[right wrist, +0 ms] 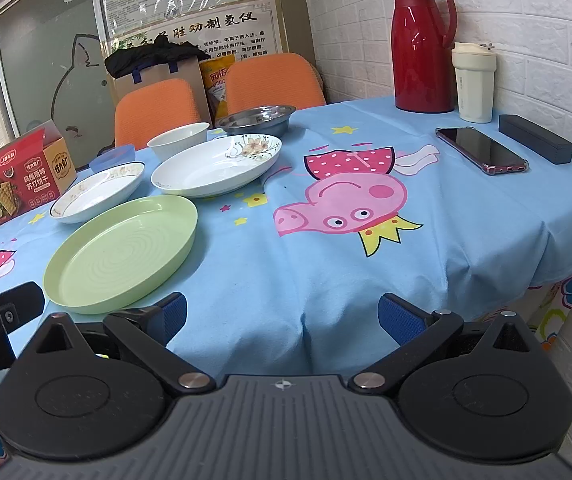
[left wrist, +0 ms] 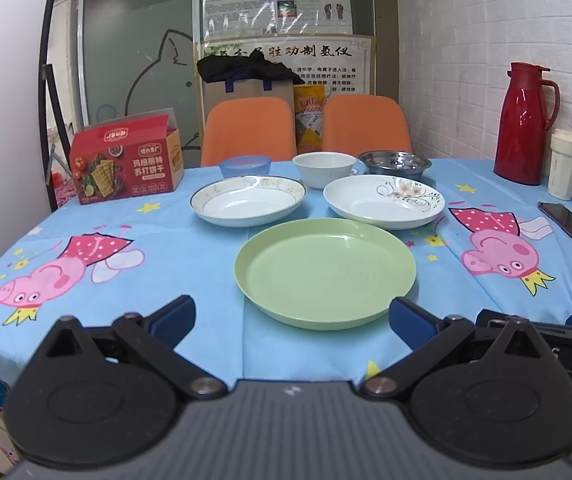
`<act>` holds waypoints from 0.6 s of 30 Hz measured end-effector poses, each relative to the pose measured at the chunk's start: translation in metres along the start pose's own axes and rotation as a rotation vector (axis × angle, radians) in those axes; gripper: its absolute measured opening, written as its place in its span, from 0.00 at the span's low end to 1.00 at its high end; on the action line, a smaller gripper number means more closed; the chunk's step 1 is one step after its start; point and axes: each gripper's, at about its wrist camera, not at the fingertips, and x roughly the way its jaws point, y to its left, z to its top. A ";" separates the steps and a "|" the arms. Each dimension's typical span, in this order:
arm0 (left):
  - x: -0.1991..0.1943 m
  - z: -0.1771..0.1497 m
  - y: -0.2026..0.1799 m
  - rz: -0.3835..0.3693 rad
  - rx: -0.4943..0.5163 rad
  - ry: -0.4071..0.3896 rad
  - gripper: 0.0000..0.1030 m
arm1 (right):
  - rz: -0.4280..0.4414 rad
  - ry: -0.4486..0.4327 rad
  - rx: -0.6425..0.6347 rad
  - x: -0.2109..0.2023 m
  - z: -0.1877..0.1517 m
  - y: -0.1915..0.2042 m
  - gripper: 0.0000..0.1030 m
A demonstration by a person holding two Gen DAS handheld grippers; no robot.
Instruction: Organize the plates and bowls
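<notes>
1. Dishes sit unstacked on the table's left: green plate [left wrist: 324,272] nearest, two white plates [left wrist: 247,200] [left wrist: 384,201] behind it, three bowls [left wrist: 324,169] at the back.
2. Bare tablecloth [right wrist: 426,248] spreads rightward towards the phone [right wrist: 482,150].
3. Left gripper [left wrist: 292,320] and right gripper [right wrist: 281,316] hover at the near edge, jaws apart, empty.

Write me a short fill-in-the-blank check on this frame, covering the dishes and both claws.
1. The plate nearest the left claw is coloured ____.
2. The bowl behind the flower-painted plate is made of ____.
3. Both the left claw and the right claw are ____ and hold nothing.
4. The phone lies in front of the red ____.

Missing words: green; metal; open; thermos
</notes>
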 end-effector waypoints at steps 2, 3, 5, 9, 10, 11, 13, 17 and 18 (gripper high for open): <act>0.000 0.000 0.000 0.000 0.001 0.000 0.99 | 0.000 0.000 0.001 0.001 0.000 -0.001 1.00; 0.000 0.000 0.000 -0.001 0.001 -0.001 0.99 | 0.000 0.001 0.000 0.000 0.000 0.000 1.00; 0.000 0.000 0.000 -0.003 0.003 -0.002 0.99 | -0.001 0.001 0.000 0.000 0.000 0.000 1.00; 0.000 0.000 -0.001 -0.007 0.006 -0.004 0.99 | 0.000 0.001 0.000 0.001 -0.001 0.000 1.00; 0.000 0.000 0.000 -0.007 0.007 -0.004 0.99 | 0.000 0.001 0.000 0.001 -0.001 -0.001 1.00; 0.000 0.000 -0.001 -0.007 0.007 -0.005 0.99 | 0.000 0.001 0.000 0.001 0.000 0.000 1.00; 0.000 0.000 0.000 -0.009 0.007 -0.005 0.99 | 0.000 0.002 0.000 0.001 -0.001 0.000 1.00; 0.000 0.000 -0.001 -0.009 0.007 -0.005 0.99 | 0.000 0.002 0.001 0.001 0.000 0.000 1.00; 0.000 0.000 -0.001 -0.009 0.007 -0.005 0.99 | 0.000 0.002 0.000 0.001 -0.001 0.000 1.00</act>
